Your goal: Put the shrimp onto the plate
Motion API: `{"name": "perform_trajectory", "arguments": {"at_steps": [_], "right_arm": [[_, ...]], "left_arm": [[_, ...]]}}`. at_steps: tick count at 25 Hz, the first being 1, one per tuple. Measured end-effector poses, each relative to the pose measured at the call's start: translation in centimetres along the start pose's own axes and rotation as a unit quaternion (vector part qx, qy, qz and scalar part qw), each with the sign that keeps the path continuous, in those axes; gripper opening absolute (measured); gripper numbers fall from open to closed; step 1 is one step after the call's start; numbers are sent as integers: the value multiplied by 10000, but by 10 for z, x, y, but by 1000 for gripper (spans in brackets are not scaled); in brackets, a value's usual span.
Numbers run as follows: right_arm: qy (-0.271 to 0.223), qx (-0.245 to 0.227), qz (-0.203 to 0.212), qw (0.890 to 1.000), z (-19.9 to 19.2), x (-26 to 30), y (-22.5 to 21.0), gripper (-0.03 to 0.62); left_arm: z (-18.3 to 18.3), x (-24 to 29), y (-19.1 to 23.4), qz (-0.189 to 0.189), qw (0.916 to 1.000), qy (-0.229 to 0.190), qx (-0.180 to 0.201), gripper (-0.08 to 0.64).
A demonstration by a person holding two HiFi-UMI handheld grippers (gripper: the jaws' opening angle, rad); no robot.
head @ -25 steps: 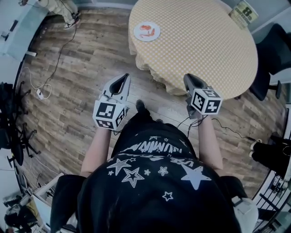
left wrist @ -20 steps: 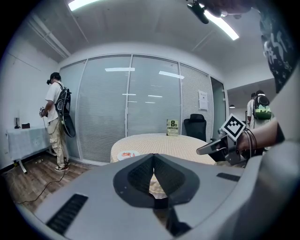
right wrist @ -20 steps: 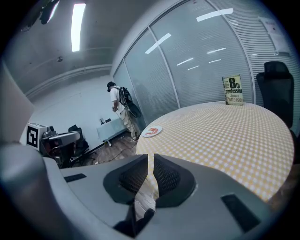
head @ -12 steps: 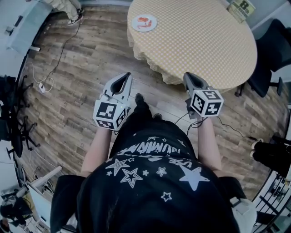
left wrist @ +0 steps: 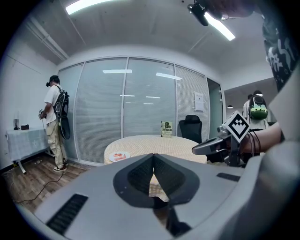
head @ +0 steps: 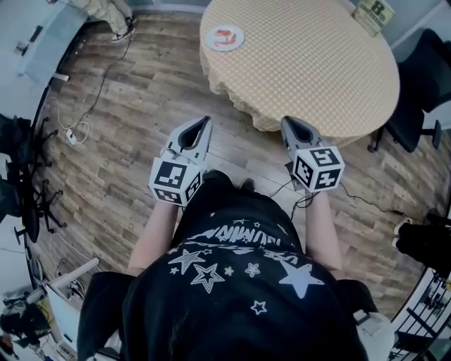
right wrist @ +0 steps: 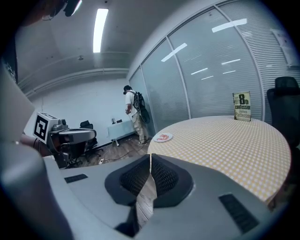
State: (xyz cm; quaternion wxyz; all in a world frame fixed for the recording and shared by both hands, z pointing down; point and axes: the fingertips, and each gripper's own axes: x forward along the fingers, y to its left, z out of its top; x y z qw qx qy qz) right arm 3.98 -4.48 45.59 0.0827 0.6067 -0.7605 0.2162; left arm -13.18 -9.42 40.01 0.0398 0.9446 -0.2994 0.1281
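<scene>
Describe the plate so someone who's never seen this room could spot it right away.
Find the round table with the yellow checked cloth. The plate sits near its far left edge, well apart from the upright book at the far right. It is small, white and round, with red-orange shrimp on it.

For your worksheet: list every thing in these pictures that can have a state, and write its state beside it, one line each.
left gripper, shut, empty, held short of the table
right gripper, shut, empty, held short of the table
plate, on the table near its edge, holding the shrimp
shrimp, lying on the plate
table, covered with a checked cloth
book, standing upright on the table
office chair, unoccupied
</scene>
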Motion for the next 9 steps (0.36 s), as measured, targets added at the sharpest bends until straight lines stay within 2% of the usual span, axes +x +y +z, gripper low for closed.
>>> {"name": "perform_trajectory", "arguments": {"at_steps": [4,9], "right_arm": [[-80,-39,-153,9998,1,-10,-2,32],[-105,-204,-142,9996,6,-13,8,32]], "left_arm": [[0,8,-6,-180,9998,60,-22,8],[4,12,-17,-364,9991,13,-221,8]]}}
